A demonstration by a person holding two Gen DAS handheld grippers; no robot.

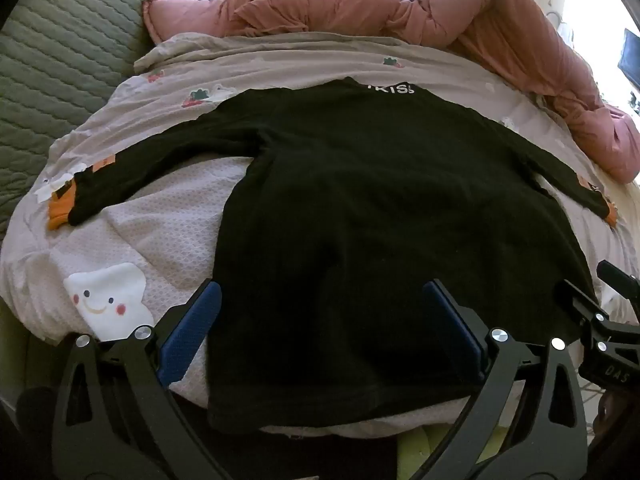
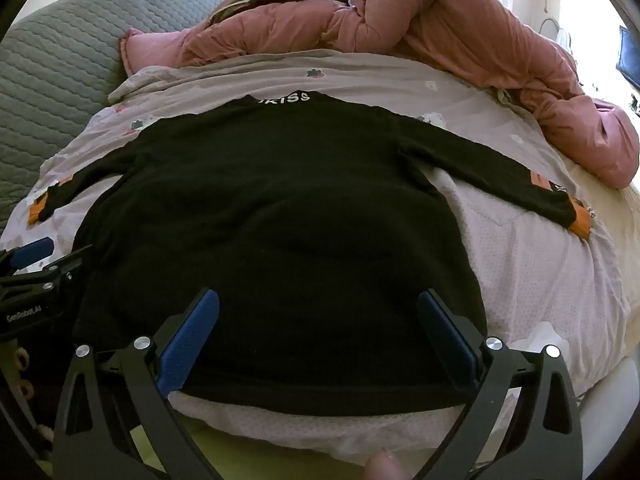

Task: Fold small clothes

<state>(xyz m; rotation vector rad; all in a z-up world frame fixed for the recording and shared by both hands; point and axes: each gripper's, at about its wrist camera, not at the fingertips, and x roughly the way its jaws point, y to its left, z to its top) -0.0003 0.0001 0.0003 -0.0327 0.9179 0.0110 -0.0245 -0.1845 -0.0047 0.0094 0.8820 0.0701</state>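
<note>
Black long-sleeved top (image 1: 360,208) — spread flat on patterned bed sheet (image 1: 168,216), sleeves outstretched, orange cuffs. Left gripper (image 1: 320,328) and right gripper (image 2: 318,332) — jaws wide apart above hem, gripping nothing.

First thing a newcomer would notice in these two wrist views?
The black shirt spread flat in the middle of the bed, sleeves out to both sides with orange cuffs, white lettering at the collar. Behind it, a bunched pink duvet runs along the far edge. Up close, both grippers hang open over the near hem: the left gripper at its left corner, the right gripper further right.
</note>
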